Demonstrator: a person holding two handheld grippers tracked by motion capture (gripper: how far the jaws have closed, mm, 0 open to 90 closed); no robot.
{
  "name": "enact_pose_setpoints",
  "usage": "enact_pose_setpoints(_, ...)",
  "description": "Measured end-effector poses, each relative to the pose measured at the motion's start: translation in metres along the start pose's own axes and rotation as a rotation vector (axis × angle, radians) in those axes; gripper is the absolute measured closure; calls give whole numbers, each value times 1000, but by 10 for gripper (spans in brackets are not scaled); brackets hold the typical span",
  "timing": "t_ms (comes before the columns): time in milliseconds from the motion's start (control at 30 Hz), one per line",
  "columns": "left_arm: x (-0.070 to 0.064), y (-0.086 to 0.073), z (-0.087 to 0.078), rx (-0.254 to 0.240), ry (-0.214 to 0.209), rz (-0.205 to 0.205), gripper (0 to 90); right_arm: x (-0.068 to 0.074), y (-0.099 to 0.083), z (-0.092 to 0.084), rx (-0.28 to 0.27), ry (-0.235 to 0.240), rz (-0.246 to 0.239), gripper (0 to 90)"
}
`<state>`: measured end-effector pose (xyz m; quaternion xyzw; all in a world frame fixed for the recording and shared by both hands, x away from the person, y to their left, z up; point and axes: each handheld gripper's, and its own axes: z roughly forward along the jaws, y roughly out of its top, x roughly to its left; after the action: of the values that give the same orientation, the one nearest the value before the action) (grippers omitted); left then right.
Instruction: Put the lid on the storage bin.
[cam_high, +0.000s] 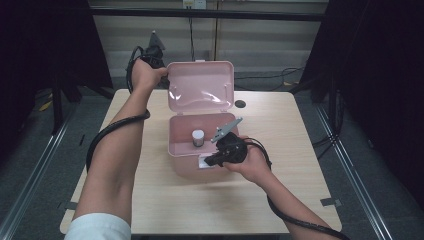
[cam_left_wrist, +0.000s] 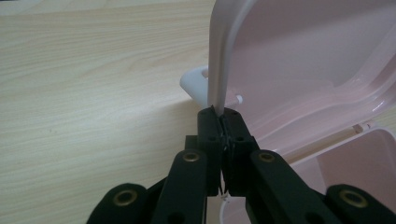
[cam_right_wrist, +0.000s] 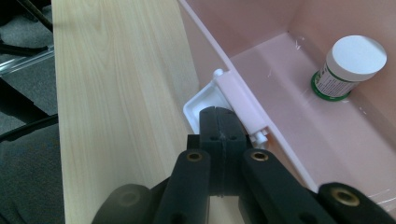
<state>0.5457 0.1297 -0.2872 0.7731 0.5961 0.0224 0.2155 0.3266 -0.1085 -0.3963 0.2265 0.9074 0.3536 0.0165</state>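
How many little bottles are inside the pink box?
1. A small bottle with a white cap stands upright on the floor of the open pink box, near its back wall. The box's front wall may hide something low behind it.

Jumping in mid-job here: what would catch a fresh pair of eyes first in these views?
The open pink box in the middle of the wooden table stands out, its lid raised upright. The left tongs are shut on the lid's edge, holding it up, while the right tongs are closed at the white latch on the box's front. Inside stands one small jar with a white cap.
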Motion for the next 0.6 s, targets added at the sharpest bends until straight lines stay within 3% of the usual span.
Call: enact_pose_setpoints(600,-6,-8,-12,6,9,30,879,1,1,0,9,-6,7,900)
